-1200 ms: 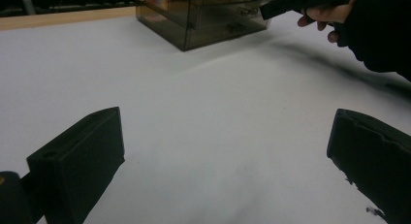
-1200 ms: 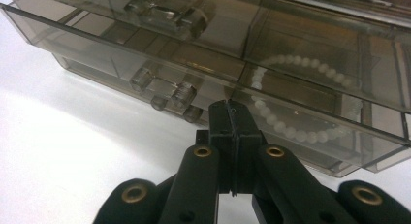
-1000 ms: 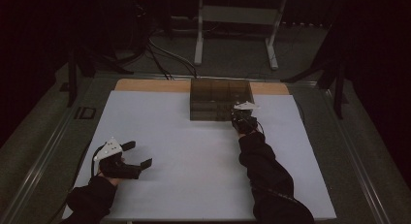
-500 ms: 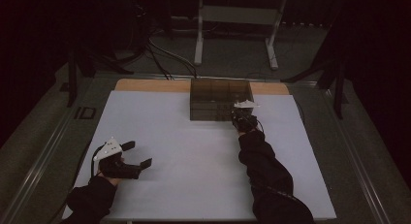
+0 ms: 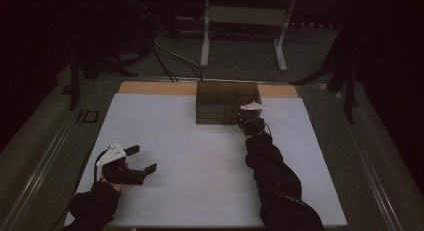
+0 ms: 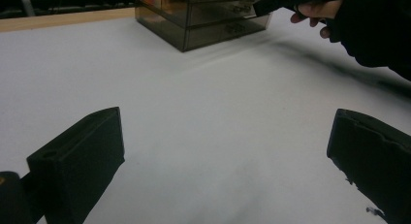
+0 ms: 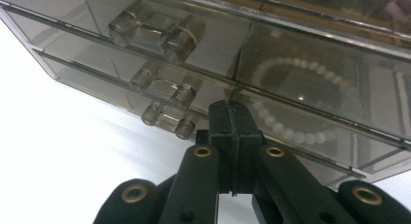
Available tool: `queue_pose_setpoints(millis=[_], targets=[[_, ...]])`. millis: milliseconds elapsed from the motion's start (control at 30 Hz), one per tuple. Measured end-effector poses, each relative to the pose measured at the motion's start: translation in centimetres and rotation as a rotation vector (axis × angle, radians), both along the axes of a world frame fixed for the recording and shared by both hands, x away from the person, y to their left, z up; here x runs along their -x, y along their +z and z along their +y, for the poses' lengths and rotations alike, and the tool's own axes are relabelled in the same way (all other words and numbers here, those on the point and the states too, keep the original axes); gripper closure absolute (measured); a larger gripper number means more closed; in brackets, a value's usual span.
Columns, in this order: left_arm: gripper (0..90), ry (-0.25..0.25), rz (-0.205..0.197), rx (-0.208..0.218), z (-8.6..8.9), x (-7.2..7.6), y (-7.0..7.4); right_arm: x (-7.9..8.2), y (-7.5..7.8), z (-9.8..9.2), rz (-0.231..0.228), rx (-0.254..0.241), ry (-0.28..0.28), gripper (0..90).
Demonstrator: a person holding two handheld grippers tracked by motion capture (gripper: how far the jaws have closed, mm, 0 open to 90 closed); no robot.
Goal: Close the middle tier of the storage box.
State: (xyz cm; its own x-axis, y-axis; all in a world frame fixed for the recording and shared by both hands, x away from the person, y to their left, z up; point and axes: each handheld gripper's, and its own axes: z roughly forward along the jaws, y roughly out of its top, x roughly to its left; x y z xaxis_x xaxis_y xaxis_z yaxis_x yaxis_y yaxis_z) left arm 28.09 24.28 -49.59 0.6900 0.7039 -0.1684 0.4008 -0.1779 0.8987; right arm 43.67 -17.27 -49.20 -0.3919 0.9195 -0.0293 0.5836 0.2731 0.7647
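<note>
From above, the right tongs (image 5: 248, 122) touch the dark drawer box (image 5: 226, 102); the left tongs (image 5: 140, 159) lie apart, wide open.

Up close, the right tongs (image 7: 231, 112) are pinched shut, empty, beside the clear handles (image 7: 167, 88). A push might slide the box.

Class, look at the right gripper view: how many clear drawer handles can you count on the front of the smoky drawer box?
3. Top handle on the upper drawer, middle handle below it, bottom handle lowest, just left of the shut right gripper. More may hide behind the gripper or beyond the frame.
</note>
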Motion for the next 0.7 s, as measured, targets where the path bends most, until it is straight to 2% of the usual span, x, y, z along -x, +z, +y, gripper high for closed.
queue_pose_setpoints(millis=[100, 300, 600, 700], targets=[[1.4, -0.001, 0.0, -0.001, 0.0, 0.0, 0.0, 0.2, -0.1, 0.1, 0.003, -0.008, 0.002, 90.0], [1.4, 0.0, 0.003, -0.002, 0.0, 0.0, 0.0, 0.6, -0.2, 0.2, 0.001, 0.006, 0.003, 90.0], [1.4, -0.004, 0.002, -0.005, -0.1, 0.0, 0.0, 1.4, 0.0, 0.4, 0.015, -0.024, 0.019, 79.7], [1.4, -0.002, 0.006, -0.005, 0.0, -0.1, -0.1, 1.6, 0.2, 0.5, 0.008, -0.042, 0.031, 70.1]])
